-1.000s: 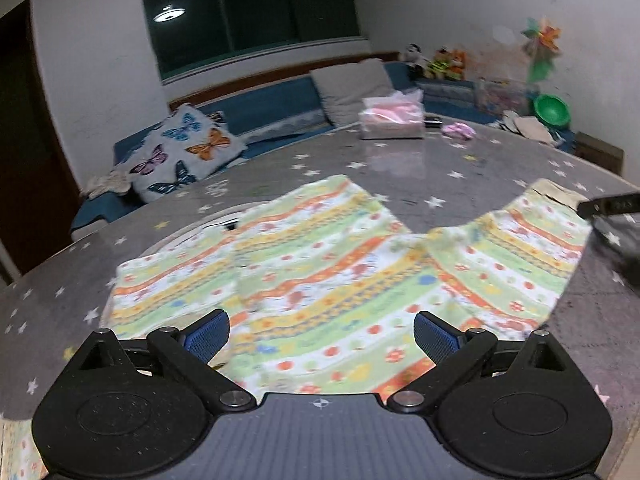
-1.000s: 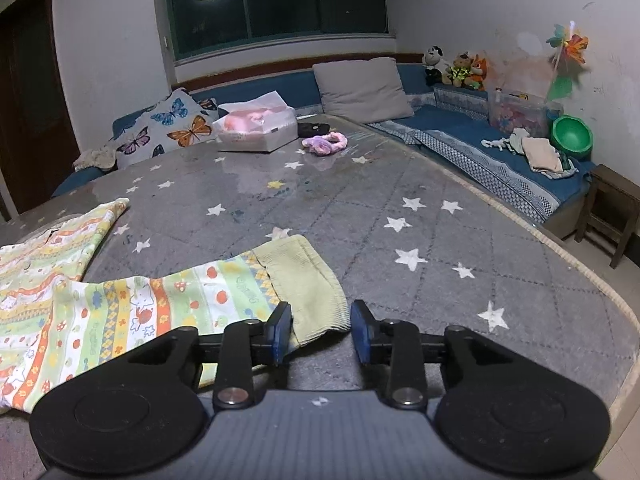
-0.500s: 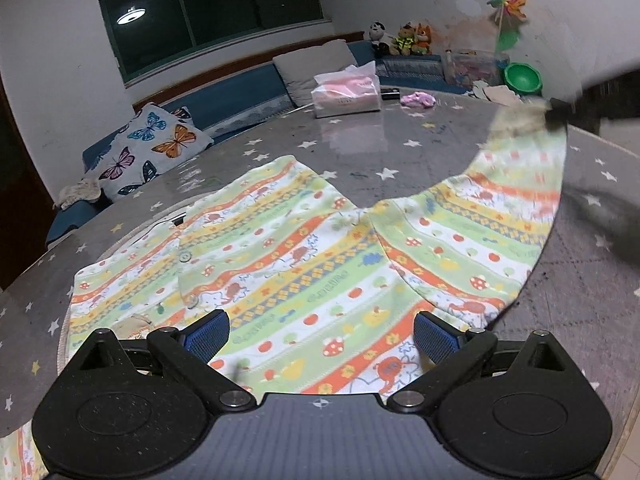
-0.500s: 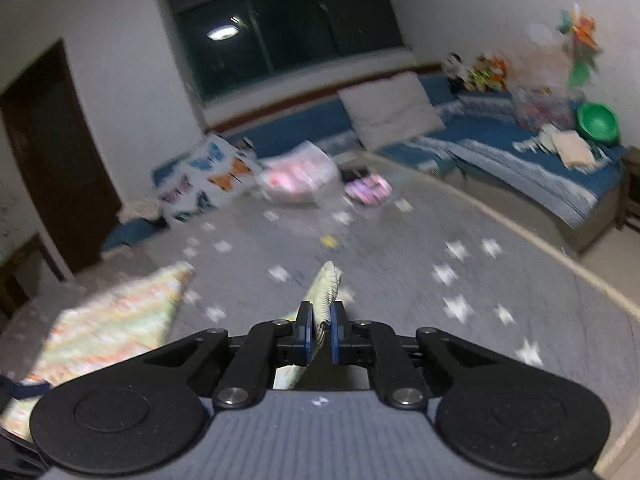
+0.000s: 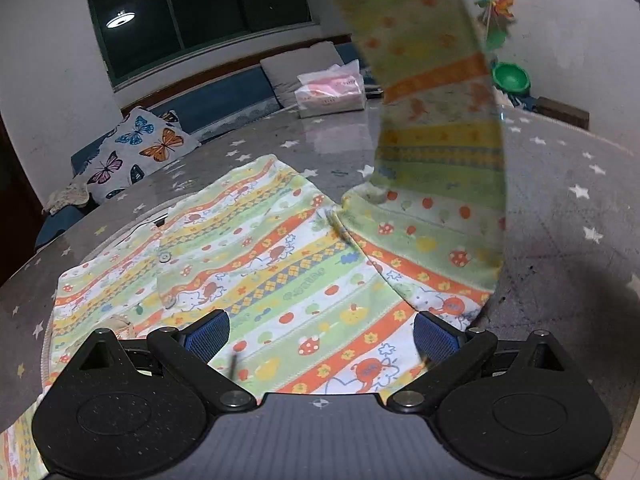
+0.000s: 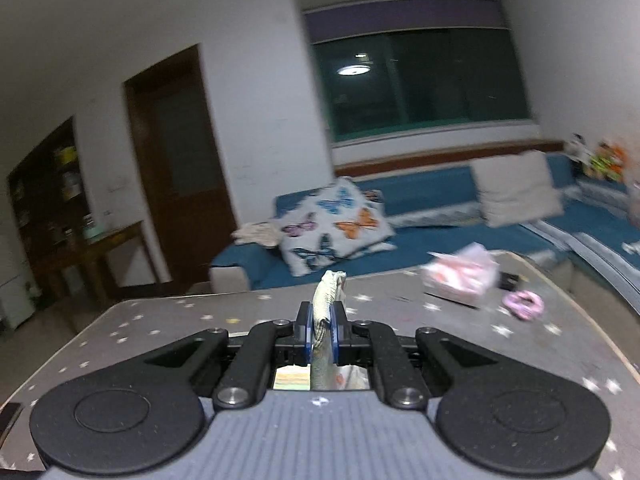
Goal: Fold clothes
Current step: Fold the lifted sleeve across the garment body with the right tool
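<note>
Lifted since the earlier frame, the sleeve (image 5: 436, 92) hangs at one o'clock, pinched by the right gripper (image 6: 321, 328) fingers. Left gripper (image 5: 320, 338) fingers stay spread above the garment (image 5: 248, 256); folding has barely begun.

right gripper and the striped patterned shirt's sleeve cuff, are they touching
Touching. In the right wrist view the right gripper has its blue pads pressed on the pale green sleeve cuff, whose bunched edge sticks out past them.

White walls (image 6: 100, 40) enclose the room. A dark window (image 6: 420, 84) reflects a round ceiling lamp (image 6: 354, 70). Below it runs a blue sofa (image 6: 420, 216) with a butterfly cushion (image 6: 334, 228) and a grey cushion (image 6: 516, 188). A brown door (image 6: 180, 160) and a wooden side table (image 6: 96, 248) stand left. The worktop (image 5: 560, 184) is grey with white stars.
</note>
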`<state>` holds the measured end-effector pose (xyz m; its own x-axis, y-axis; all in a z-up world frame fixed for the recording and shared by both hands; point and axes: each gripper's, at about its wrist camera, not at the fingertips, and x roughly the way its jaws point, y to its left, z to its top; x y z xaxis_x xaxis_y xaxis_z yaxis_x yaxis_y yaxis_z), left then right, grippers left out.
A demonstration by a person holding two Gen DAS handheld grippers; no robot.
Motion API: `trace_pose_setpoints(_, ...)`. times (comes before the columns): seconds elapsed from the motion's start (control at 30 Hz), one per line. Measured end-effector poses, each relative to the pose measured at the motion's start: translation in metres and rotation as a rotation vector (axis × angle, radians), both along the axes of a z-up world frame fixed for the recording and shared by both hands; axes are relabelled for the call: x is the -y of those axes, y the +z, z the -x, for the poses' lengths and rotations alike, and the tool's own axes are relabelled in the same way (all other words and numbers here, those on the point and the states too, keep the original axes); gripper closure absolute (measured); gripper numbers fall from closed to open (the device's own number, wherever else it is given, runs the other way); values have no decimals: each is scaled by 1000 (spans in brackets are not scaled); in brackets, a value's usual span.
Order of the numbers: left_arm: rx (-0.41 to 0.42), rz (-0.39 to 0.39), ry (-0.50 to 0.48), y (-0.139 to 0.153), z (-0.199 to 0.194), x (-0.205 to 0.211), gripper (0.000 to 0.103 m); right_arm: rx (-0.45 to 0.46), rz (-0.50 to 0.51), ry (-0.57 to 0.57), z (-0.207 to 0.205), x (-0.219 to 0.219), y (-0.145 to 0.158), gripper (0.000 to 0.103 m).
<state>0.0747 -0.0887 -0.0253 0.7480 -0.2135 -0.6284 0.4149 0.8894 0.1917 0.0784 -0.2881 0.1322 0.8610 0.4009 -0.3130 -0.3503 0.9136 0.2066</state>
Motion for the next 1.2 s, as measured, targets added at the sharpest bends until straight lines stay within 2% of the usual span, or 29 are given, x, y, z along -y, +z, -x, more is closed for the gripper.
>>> trace_pose_setpoints(0.23, 58, 82, 103, 24, 23, -50, 3, -15, 37, 166, -18, -81, -4, 95)
trace_pose_setpoints(0.4, 83, 101, 236, 29, 37, -99, 2, -82, 67, 261, -30, -133, -31, 95)
trace_pose_setpoints(0.53, 73, 117, 346, 28, 43, -134, 2, -153, 82, 326, -34, -169, -55, 95)
trace_pose_setpoints(0.67, 57, 132, 416, 25, 43, -156, 2, -213, 95, 400, -30, -197, -78, 94)
trace_pose_setpoints(0.77, 52, 131, 436, 23, 44, -162, 2, -256, 90, 436, -26, -205, -88, 91)
trace_pose_setpoints(0.87, 54, 126, 446, 24, 43, -166, 2, -250, 101, 436, -24, -198, -85, 87)
trace_pose_setpoints(0.97, 61, 127, 455, 26, 44, -168, 2, -237, 129, 410, -26, -178, -77, 86)
trace_pose_setpoints(1.2, 81, 148, 449, 35, 41, -166, 3, -259, 214, 336, -14, -125, -81, 84)
